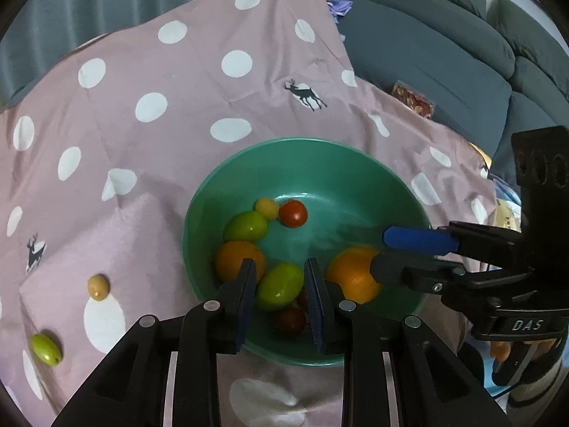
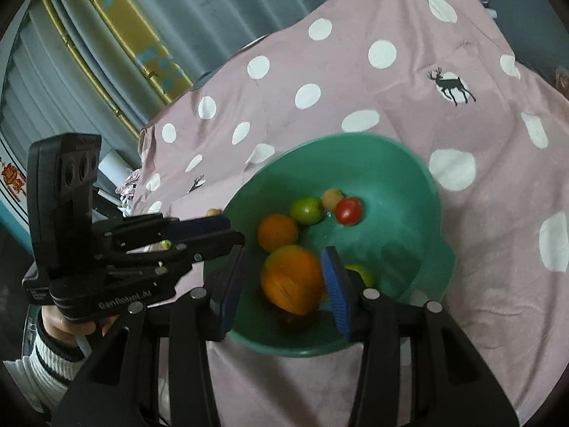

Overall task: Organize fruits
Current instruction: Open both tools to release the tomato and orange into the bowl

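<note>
A green bowl (image 1: 355,167) sits on a pink dotted cloth (image 1: 177,106) and holds oranges, green fruits, red tomatoes and a small yellow fruit. My left gripper (image 1: 281,284) is open over the bowl's near side, with a green fruit (image 1: 279,284) seen between its fingers. My right gripper (image 2: 284,277) is open around a blurred orange (image 2: 293,281) inside the bowl (image 2: 409,185); whether the pads touch it is unclear. The right gripper also shows in the left wrist view (image 1: 391,252), next to that orange (image 1: 352,274). A green fruit (image 1: 45,348) and a small yellow fruit (image 1: 98,286) lie on the cloth.
A grey-blue sofa (image 1: 444,53) stands behind the cloth, with a snack packet (image 1: 414,99) on it. Curtains (image 2: 142,17) hang at the back left. The left gripper (image 2: 220,229) shows in the right wrist view at the bowl's left rim.
</note>
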Demonstrator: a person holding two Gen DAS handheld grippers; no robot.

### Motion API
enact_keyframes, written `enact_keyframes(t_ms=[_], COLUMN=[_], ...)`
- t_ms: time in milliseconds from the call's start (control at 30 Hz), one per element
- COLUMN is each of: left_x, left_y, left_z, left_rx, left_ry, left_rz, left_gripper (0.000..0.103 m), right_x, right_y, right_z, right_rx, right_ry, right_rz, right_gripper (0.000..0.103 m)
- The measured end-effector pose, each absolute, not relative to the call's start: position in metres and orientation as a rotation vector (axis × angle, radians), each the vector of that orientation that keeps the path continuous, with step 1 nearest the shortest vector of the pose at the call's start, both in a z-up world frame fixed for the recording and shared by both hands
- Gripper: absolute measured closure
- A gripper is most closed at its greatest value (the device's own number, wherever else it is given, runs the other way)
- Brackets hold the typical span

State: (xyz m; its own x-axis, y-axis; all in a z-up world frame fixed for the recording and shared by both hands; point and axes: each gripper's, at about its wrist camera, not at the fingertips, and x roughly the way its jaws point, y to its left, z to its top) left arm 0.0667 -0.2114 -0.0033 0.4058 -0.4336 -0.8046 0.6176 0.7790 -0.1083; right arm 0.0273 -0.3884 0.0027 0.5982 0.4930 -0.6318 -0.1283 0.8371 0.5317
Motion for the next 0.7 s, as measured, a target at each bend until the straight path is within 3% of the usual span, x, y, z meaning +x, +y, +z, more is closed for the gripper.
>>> enact_keyframes(t_ms=[133, 200, 267, 433, 533, 633, 700], left_x=[0.067, 0.067, 0.067, 0.067, 0.064, 0.059, 0.055], left_y=[-0.210, -0.208, -0.206, -0.201, -0.197, -0.192, -0.188], left_z=[-0.004, -0.004, -0.003, 0.000, 0.000, 0.001, 0.002], left_rx=[0.219, 0.221, 0.218, 0.210, 0.213, 0.228, 0.233], left_ry=[0.944, 0.944, 0.939, 0.932, 0.931, 0.928, 0.921], left_rz=[-0.661, -0.654, -0.639, -0.616, -0.603, -0.582, -0.575], left_gripper=[0.075, 0.064, 0.046, 0.035, 0.033, 0.020, 0.018], right_x=[0.028, 0.027, 0.025, 0.022, 0.019, 0.016, 0.014], right_y=[-0.392, -0.392, -0.394, -0.392, -0.392, -0.392, -0.391], right_z=[0.000, -0.001, -0.002, 0.002, 0.004, 0.006, 0.008], right_rx=[0.466, 0.476, 0.479, 0.485, 0.490, 0.495, 0.497], right_ry=[0.860, 0.864, 0.866, 0.860, 0.856, 0.852, 0.850], right_rz=[0.363, 0.363, 0.358, 0.347, 0.346, 0.337, 0.331], right_gripper=[0.056, 0.056, 0.054, 0.048, 0.043, 0.037, 0.034])
